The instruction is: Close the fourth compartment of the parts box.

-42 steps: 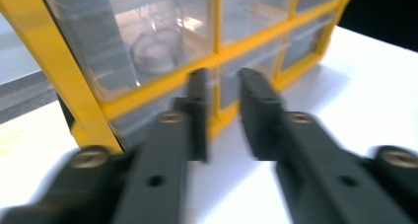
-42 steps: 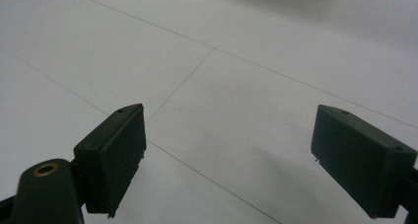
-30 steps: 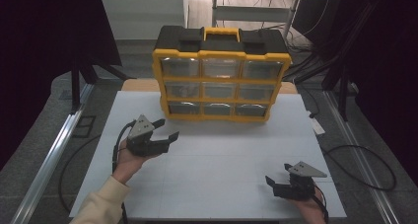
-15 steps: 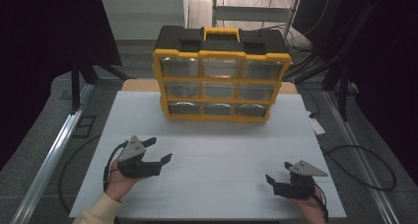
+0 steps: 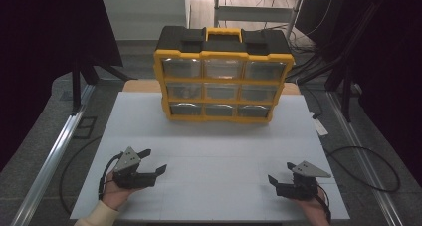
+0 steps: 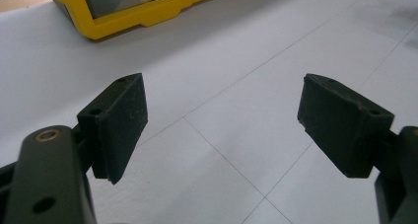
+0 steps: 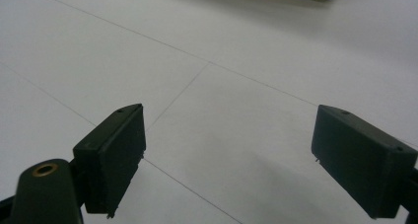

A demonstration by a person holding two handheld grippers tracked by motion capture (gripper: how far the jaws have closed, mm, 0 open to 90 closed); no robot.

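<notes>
At the upper middle of the high view, a yellow and black drawer organizer [image 5: 224,76] stands upright on the far part of the white table [image 5: 214,146]. It has a yellow handle [image 5: 223,34] on its black top and three rows of three clear-fronted drawers facing the camera; what the drawers hold is too small to tell.

Toward the lower left of that view, the left gripper [image 5: 154,162] sits in the person's left hand [image 5: 115,193], whose pale sleeve [image 5: 94,217] enters from the bottom edge. A grey three-cornered plate [image 5: 127,159] lies on top of it. Its fingers are spread wide with nothing between them, pointing toward the right of the frame over bare table. In the left gripper view the two black fingers [image 6: 118,125] stand well apart, and the yellow base of the organizer [image 6: 148,14] crosses the upper left of the frame, well apart from them.

Toward the lower right of the high view, the right gripper [image 5: 272,180] is held low over the table near its front edge, with its own grey plate [image 5: 309,170] on top and the right hand [image 5: 313,208] beneath it. It points toward the left of the frame. In the right gripper view its fingers [image 7: 116,155] are likewise spread apart and empty, with thin seam lines of the table surface running between them and a sliver of yellow at the top edge.

The two grippers are well apart from each other and from the organizer.
</notes>
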